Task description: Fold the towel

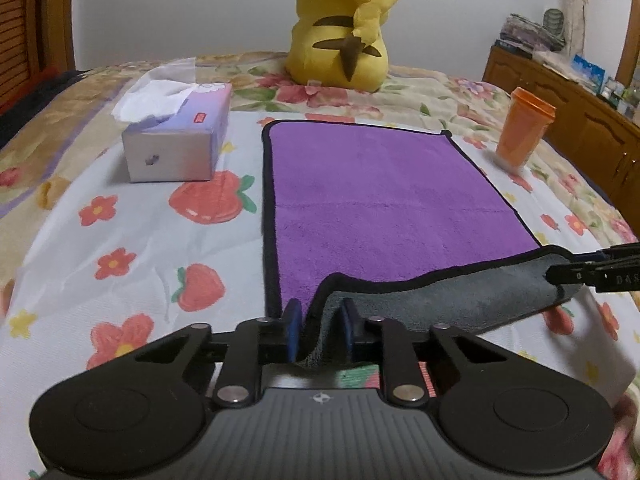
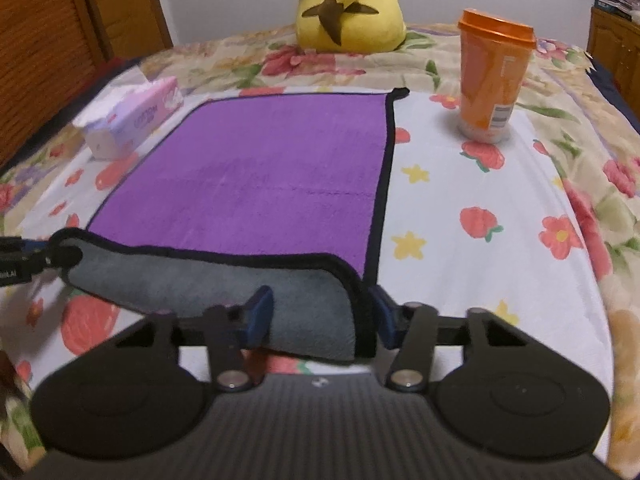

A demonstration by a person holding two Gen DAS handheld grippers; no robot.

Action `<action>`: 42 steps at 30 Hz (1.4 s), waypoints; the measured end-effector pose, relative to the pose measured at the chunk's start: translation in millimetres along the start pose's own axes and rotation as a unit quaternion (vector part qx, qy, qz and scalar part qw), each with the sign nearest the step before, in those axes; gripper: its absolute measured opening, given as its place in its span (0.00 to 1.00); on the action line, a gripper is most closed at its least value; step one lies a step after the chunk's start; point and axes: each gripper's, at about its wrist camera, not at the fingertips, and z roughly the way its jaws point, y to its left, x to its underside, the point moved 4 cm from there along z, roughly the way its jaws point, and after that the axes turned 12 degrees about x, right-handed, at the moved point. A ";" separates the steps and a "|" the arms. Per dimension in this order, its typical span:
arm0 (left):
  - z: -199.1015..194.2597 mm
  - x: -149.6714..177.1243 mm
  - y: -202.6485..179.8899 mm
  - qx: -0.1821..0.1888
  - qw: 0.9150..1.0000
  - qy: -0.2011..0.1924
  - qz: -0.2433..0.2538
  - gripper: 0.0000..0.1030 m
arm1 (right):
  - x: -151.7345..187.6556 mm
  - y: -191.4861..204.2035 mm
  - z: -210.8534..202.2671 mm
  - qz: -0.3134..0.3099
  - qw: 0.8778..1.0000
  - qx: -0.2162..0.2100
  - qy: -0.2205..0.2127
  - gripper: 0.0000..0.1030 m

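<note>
A purple towel [image 1: 380, 200] with a black hem and grey underside lies flat on a strawberry-print cloth; it also shows in the right wrist view [image 2: 256, 176]. Its near edge is lifted and turned up, showing the grey side [image 1: 440, 300]. My left gripper [image 1: 318, 320] is shut on the near left corner. My right gripper [image 2: 320, 308] holds the near right corner [image 2: 320, 320] between its blue pads; it also shows at the right edge of the left wrist view [image 1: 592, 272]. The left gripper shows at the left edge of the right wrist view [image 2: 24, 260].
A tissue box [image 1: 176, 136] stands left of the towel. An orange cup [image 2: 492, 76] stands to its right. A yellow plush toy [image 1: 344, 24] sits behind the towel. A wooden cabinet [image 1: 568, 128] runs along the right, a wooden door [image 2: 60, 40] on the left.
</note>
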 end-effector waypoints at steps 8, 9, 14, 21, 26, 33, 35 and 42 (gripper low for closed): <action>-5.3 -1.1 -4.3 0.006 1.000 -0.013 0.013 0.09 | 2.2 -3.3 -4.6 -0.019 1.000 0.002 0.009 0.04; -7.9 -2.0 -6.3 0.007 1.000 -0.019 0.019 0.09 | 2.6 -3.3 -6.1 -0.019 1.000 0.003 0.007 0.04; -15.9 -7.0 -11.5 0.014 0.999 -0.039 0.027 0.08 | 1.2 -5.7 -16.7 -0.014 1.000 -0.001 -0.015 0.04; -18.9 -12.5 -12.3 0.013 0.998 -0.051 0.030 0.08 | -7.7 -5.8 -27.3 -0.015 0.998 -0.006 -0.056 0.04; -18.9 -18.1 -15.3 0.009 0.998 -0.054 0.033 0.08 | -8.1 -3.5 -24.8 -0.029 0.997 -0.009 -0.069 0.04; -21.7 -22.9 -17.3 0.009 0.997 -0.065 0.038 0.08 | -10.5 -2.7 -24.3 -0.037 0.996 -0.023 -0.080 0.04; -23.0 -23.4 -17.3 0.007 0.997 -0.066 0.036 0.08 | -12.5 -2.2 -26.0 -0.038 0.995 -0.029 -0.084 0.04; -31.4 -27.8 -22.1 0.006 0.996 -0.083 0.042 0.08 | -20.3 -1.4 -36.0 -0.035 0.993 -0.041 -0.100 0.04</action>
